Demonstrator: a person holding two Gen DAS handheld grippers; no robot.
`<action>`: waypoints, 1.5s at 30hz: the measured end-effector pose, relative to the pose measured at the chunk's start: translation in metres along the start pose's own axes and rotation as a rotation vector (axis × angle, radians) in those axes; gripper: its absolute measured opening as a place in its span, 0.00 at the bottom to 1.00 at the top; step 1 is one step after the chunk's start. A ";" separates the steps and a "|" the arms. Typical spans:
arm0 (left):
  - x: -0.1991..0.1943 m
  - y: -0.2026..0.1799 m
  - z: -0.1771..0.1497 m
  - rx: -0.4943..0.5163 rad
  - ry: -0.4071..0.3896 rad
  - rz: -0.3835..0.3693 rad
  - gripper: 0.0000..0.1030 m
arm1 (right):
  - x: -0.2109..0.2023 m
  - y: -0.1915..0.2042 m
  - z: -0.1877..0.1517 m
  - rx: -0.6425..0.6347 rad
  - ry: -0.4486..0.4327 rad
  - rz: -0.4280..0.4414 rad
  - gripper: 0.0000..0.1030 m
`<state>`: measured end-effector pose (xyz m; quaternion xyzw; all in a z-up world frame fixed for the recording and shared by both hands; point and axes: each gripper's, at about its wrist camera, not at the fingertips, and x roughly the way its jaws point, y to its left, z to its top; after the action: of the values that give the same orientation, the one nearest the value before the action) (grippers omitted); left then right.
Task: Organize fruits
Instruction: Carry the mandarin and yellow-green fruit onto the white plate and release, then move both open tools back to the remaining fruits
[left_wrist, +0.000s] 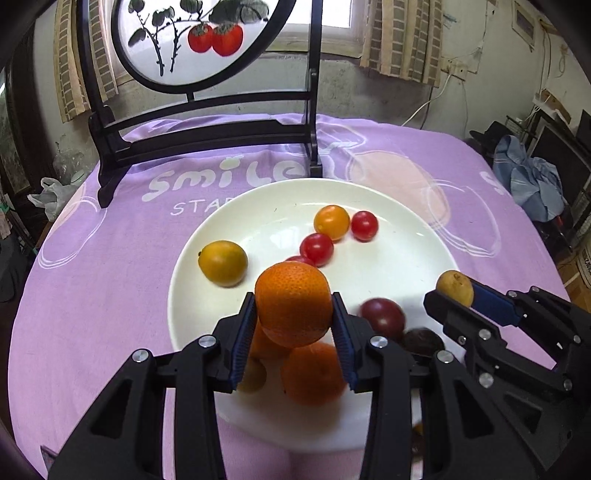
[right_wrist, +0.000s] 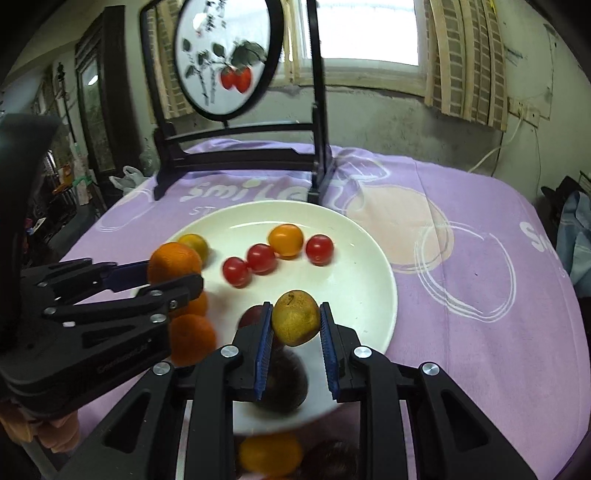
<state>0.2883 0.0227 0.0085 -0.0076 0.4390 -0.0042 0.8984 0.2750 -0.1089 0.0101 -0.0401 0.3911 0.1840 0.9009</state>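
Left gripper (left_wrist: 293, 314) closed on orange (left_wrist: 293, 302), held above near part of white plate (left_wrist: 221, 229). Right gripper (right_wrist: 295, 325) closed on small yellow-brown fruit (right_wrist: 295, 322), held over near right part of plate. Cherry tomatoes (left_wrist: 316, 249) grouped at plate centre; more oranges (left_wrist: 314, 373) lie below left gripper. Recommended: each fruit lowered beside like kind, onto bare plate surface, released only once supported. Risk noted: round fruit rolls, neighbours get knocked.
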 end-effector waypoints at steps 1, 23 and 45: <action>0.005 0.000 0.002 -0.001 0.002 -0.006 0.38 | 0.006 -0.001 0.001 0.003 0.010 -0.002 0.24; -0.082 -0.009 -0.060 -0.126 -0.097 -0.039 0.77 | -0.063 -0.014 -0.060 0.083 -0.039 -0.010 0.62; -0.080 0.001 -0.143 -0.102 -0.042 -0.005 0.77 | -0.072 0.020 -0.131 0.011 0.088 -0.046 0.62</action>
<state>0.1263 0.0234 -0.0168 -0.0544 0.4197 0.0160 0.9059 0.1323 -0.1405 -0.0272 -0.0524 0.4302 0.1592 0.8870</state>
